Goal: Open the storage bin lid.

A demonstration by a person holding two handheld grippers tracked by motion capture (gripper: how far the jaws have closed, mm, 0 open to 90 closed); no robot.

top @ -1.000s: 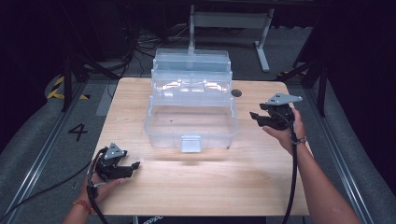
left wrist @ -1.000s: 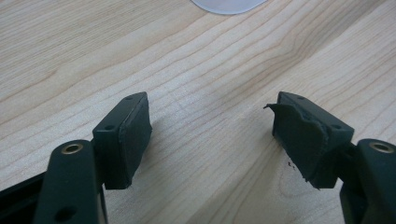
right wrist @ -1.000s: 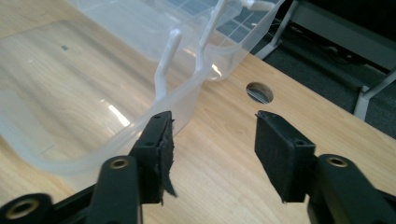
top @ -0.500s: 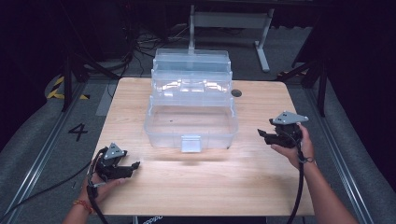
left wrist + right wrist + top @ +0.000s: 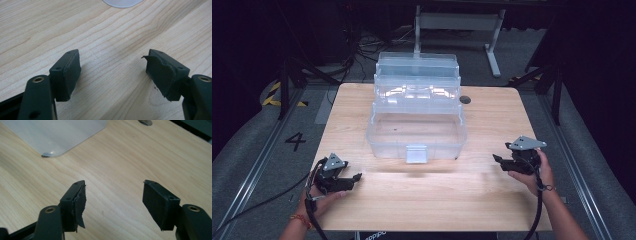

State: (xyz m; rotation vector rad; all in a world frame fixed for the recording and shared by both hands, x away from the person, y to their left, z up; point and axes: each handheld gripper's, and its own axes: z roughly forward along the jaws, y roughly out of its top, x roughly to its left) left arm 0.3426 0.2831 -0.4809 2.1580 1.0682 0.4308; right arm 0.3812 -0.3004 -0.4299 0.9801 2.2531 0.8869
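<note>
A clear box (image 5: pixel 416 120) (tiered, lid up) sits mid-table (image 5: pixel 492 200); the left gripper (image 5: pixel 354 178) and right gripper (image 5: pixel 497 159) rest wide apart, jaws spread, empty.

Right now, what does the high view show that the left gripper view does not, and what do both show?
High view alone: the whole clear plastic tiered box, open, the right gripper, both hands, the dark round hole in the tabletop. Left gripper view alone: close up, the torn black pad on one jaw. Both: the light wooden table, the left gripper with jaws apart and empty, and some of the box.
</note>
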